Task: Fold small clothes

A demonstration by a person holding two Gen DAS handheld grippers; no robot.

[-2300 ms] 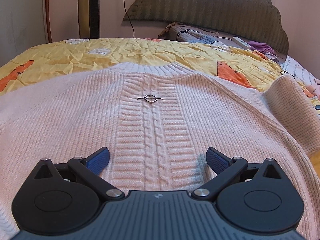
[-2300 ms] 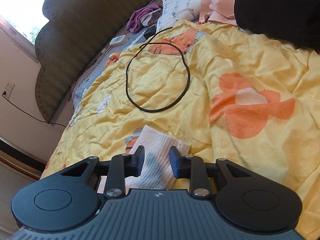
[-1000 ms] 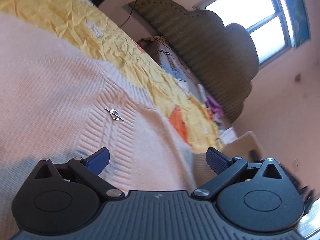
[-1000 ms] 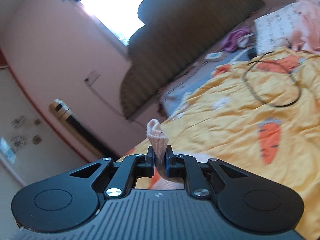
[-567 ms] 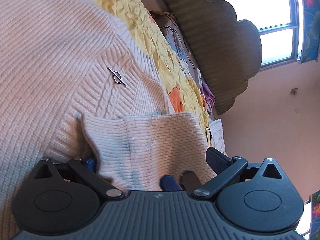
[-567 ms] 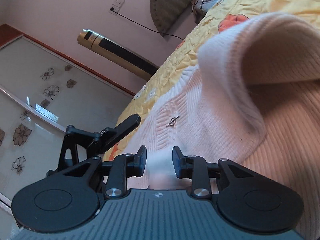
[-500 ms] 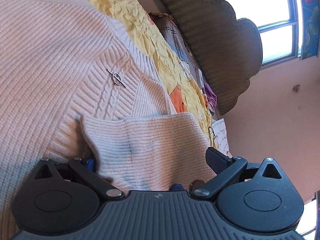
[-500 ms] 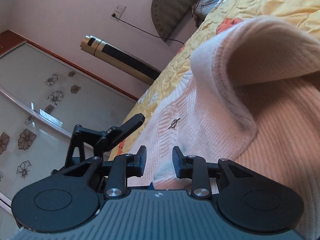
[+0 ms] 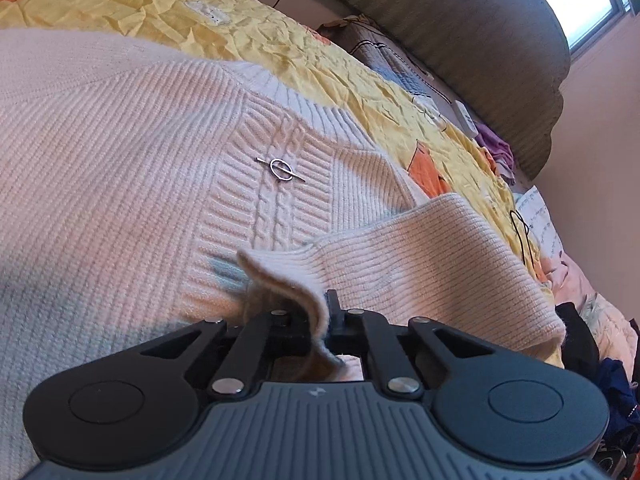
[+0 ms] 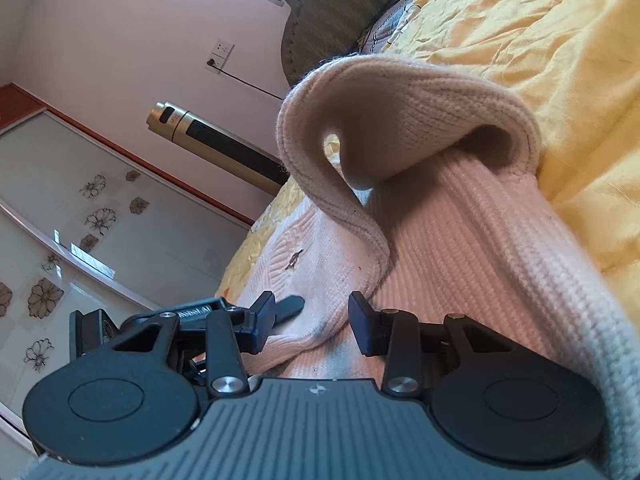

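Observation:
A pale pink cable-knit sweater (image 9: 120, 184) lies flat on a yellow bedspread (image 9: 280, 40), with a small metal pin (image 9: 281, 169) on its front. Its right sleeve (image 9: 432, 264) is folded across the body. My left gripper (image 9: 318, 322) is shut on the sleeve cuff (image 9: 280, 272), which curls up between the jaws. In the right wrist view my right gripper (image 10: 312, 322) is open and empty, just above the sweater (image 10: 460, 264). The sleeve (image 10: 400, 112) arches ahead of it. The left gripper (image 10: 240, 312) shows just to its left.
A grey padded headboard (image 9: 460, 32) and pillows stand at the far end. A black cable loop (image 9: 520, 228) lies on the bedspread at the right. Dark clothes (image 9: 616, 392) sit at the right edge. A gold tower fan (image 10: 216, 140) and a glass wardrobe stand beyond the bed.
My right gripper carried the sleeve cuff over the sweater's body and let it go. My left gripper, open before, has shut on that cuff.

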